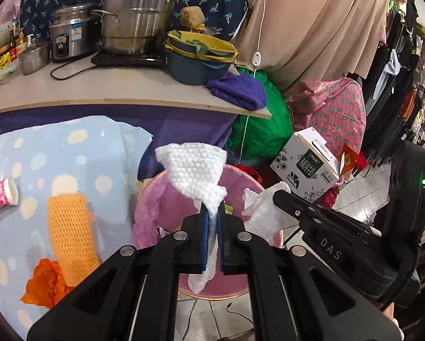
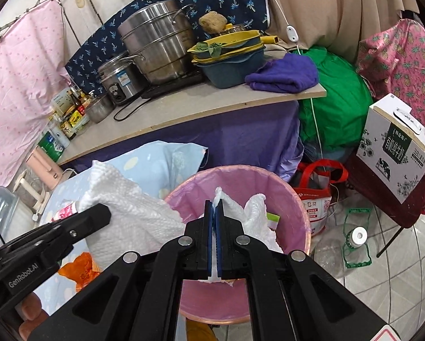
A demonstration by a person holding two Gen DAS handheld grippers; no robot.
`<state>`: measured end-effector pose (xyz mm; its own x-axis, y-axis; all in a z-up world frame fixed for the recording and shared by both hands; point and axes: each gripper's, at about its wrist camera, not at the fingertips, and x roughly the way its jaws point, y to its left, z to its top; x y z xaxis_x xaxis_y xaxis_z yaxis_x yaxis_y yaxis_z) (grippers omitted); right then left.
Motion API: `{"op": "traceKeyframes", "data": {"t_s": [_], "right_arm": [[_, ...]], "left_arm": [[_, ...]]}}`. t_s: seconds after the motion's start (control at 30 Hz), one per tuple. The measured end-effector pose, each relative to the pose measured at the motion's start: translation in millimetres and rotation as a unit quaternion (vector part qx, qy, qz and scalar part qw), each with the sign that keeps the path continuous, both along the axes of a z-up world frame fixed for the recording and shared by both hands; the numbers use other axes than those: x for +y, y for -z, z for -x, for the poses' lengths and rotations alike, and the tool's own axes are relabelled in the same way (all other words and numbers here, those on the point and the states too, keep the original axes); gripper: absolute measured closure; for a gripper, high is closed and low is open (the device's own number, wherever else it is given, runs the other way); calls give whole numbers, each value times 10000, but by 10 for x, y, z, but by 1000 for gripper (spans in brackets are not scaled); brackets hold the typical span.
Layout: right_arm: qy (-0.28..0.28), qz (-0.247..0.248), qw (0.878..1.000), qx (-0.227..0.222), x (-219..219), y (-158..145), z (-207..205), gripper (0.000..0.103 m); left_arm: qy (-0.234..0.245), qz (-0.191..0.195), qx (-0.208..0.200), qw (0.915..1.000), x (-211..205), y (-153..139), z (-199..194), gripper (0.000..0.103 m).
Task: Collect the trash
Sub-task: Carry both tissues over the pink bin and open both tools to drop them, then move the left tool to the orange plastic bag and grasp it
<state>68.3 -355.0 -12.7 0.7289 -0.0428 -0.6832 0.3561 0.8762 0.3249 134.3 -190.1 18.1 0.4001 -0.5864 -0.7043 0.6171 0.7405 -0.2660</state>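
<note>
My left gripper (image 1: pixel 212 213) is shut on a white paper towel (image 1: pixel 195 167) and holds it over the pink-lined trash bin (image 1: pixel 155 199). My right gripper (image 2: pixel 215 207) is shut on another white paper towel (image 2: pixel 255 213), also above the bin (image 2: pixel 295 196). Each gripper shows in the other's view: the right one (image 1: pixel 280 196) with its towel (image 1: pixel 260 213), the left one (image 2: pixel 104 210) with its towel (image 2: pixel 127 201). On the blue spotted cloth (image 1: pixel 70 147) lie an orange foam net (image 1: pixel 70 236), an orange wrapper (image 1: pixel 46 287) and a pink paper cup (image 1: pixel 0 196).
A shelf (image 1: pixel 99 96) behind the bin carries steel pots (image 1: pixel 138 14), a rice cooker, stacked basins and a purple cloth (image 1: pixel 238 91). A milk carton box (image 2: pixel 397 147), a red bag (image 2: pixel 314 187), a green bag and a plastic bottle (image 2: pixel 354 241) stand on the tiled floor at right.
</note>
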Motion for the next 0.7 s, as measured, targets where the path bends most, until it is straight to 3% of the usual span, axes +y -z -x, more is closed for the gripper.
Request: {"op": "traceKeyframes", "data": {"t_s": [0.17, 0.2, 0.27, 0.33, 0.7], "right_arm": [[65, 71, 9999, 55, -14, 37, 5, 96], [88, 128, 9999, 62, -7, 39, 13, 93], [120, 180, 9998, 43, 8, 35, 36, 74], [171, 211, 9996, -22, 20, 23, 84, 64], [55, 255, 9996, -99, 144, -48, 129, 61]], "left_arm": [[-19, -139, 19, 9999, -81, 108, 3, 97], [-43, -157, 16, 9999, -85, 125, 4, 92], [-149, -221, -28, 9996, -88, 144, 7, 77], [-270, -241, -110, 9993, -60, 132, 19, 59], [-453, -280, -211, 9984, 67, 79, 73, 58]]}}
